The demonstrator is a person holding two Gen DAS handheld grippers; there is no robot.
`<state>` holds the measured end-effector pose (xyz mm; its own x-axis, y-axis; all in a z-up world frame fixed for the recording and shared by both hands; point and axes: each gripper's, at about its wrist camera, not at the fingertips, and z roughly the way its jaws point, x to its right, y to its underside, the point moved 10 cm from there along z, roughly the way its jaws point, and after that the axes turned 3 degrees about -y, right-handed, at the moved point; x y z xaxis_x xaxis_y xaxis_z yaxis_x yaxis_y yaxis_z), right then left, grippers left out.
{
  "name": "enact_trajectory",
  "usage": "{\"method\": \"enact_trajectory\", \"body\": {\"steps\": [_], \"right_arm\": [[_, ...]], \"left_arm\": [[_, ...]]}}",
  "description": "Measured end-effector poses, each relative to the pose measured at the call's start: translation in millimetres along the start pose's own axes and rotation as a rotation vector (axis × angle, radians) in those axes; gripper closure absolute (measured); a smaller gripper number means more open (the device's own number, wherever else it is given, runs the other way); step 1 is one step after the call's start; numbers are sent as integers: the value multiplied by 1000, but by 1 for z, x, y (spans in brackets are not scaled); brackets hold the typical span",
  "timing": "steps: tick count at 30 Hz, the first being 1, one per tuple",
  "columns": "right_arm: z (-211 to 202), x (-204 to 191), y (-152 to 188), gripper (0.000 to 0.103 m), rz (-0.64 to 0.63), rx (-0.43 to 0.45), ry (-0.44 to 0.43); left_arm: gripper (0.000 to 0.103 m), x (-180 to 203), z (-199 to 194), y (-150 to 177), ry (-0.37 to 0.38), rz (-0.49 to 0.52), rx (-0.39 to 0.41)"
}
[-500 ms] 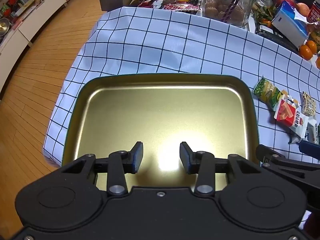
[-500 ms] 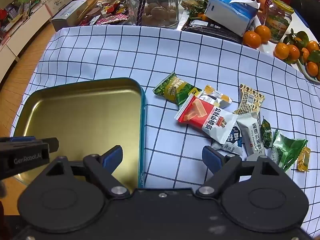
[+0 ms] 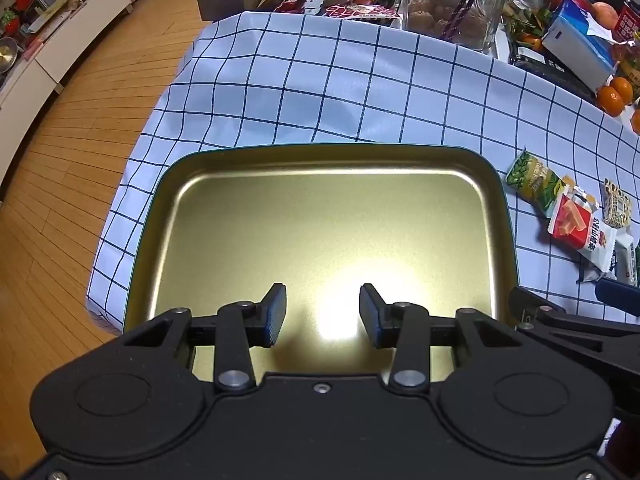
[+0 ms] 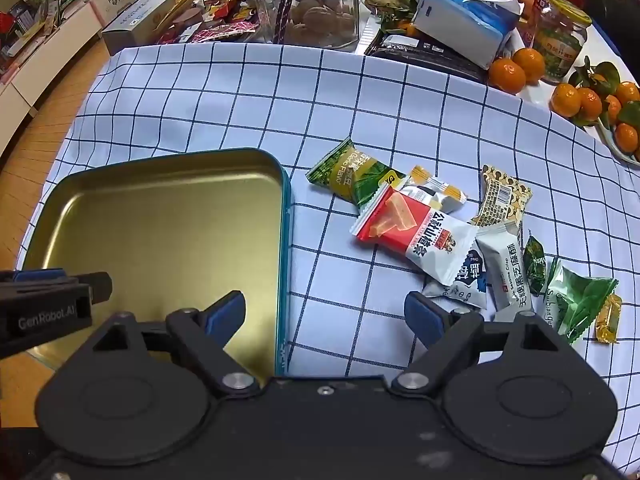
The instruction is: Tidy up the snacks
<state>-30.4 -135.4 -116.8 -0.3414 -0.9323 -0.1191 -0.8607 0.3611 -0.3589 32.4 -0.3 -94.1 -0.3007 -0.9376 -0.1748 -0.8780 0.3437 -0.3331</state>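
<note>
Snack sorting over a checked cloth [image 4: 224,92], gold tin tray [image 4: 285,240] as landmark.

Left gripper [image 3: 323,314] above the tray's near half, jaws apart, nothing between. Right gripper [image 4: 325,318] straddling the tray's right rim, jaws spread wide, empty. Snack packets [image 4: 452,240] heaped on the cloth just right of the tray, none inside: green packet [image 4: 348,170] nearest the rim, red-and-white packet [image 4: 412,232] overlapping it. Oranges [image 4: 516,70] well beyond, far right of the tray.
</note>
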Motion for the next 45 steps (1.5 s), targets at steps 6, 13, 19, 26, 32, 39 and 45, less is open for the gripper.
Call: {"method": "enact_trajectory", "body": {"steps": [6, 13, 19, 26, 32, 39, 45], "right_arm": [[-2, -2, -1, 12, -9, -1, 0], [-1, -1, 0, 12, -6, -2, 2], [0, -1, 0, 12, -9, -5, 2], [2, -1, 0, 12, -8, -6, 3], [2, -1, 0, 12, -9, -6, 4], [2, -1, 0, 12, -10, -8, 4], [3, -2, 1, 12, -10, -8, 4]], "left_arm": [[53, 0, 0, 1, -2, 6, 2], [53, -2, 0, 0, 0, 5, -2], [53, -2, 0, 0, 0, 6, -3], [53, -3, 1, 1, -2, 4, -4], [53, -3, 1, 2, -2, 5, -4], [53, -3, 2, 2, -4, 4, -5], [53, -3, 2, 2, -3, 4, -5]]}}
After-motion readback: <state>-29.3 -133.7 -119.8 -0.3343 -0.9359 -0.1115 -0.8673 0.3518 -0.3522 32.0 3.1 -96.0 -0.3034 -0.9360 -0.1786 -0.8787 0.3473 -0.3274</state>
